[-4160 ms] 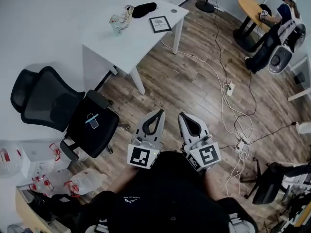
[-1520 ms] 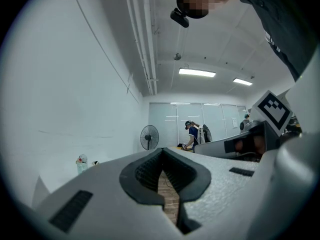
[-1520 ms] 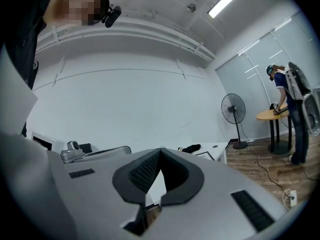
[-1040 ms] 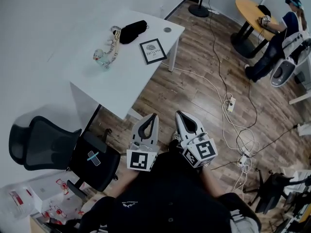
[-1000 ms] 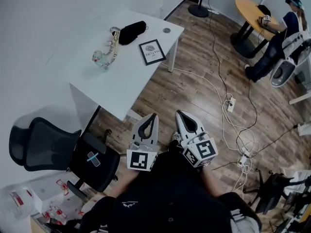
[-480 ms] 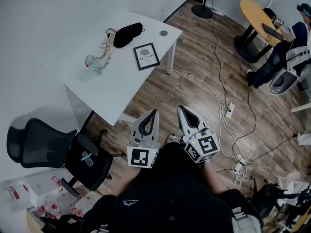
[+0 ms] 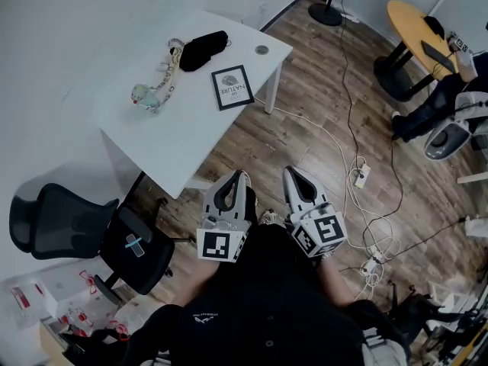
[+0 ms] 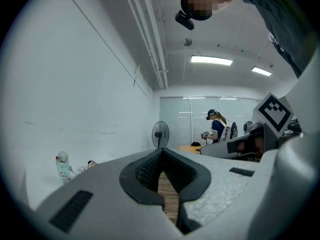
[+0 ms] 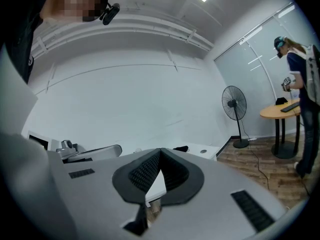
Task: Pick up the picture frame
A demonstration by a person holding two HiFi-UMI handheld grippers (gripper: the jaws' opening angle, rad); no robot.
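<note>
The black picture frame point(image 7: 232, 88) lies flat on the white table point(image 7: 175, 139), near its right edge. My left gripper point(image 7: 239, 176) and my right gripper point(image 7: 288, 173) are held side by side over the wood floor, well short of the table. Both point level toward it. Each gripper's tips meet, with nothing between them. In the left gripper view the left gripper point(image 8: 161, 151) shows only floor through its gap. The right gripper point(image 9: 160, 152) frames the table's edge point(image 9: 200, 151); the frame is hidden there.
A glass toy with a bead string point(image 7: 149, 92), a black pouch point(image 7: 203, 49) and a small round disc point(image 7: 261, 49) share the table. A black office chair point(image 7: 84, 231) stands at the left. Cables and power strips point(image 7: 360, 175) trail on the floor. A person sits at a round table point(image 7: 415, 29).
The person has walked toward the table; both grippers moved with them, staying shut. The table and frame now sit lower and closer in the head view.
</note>
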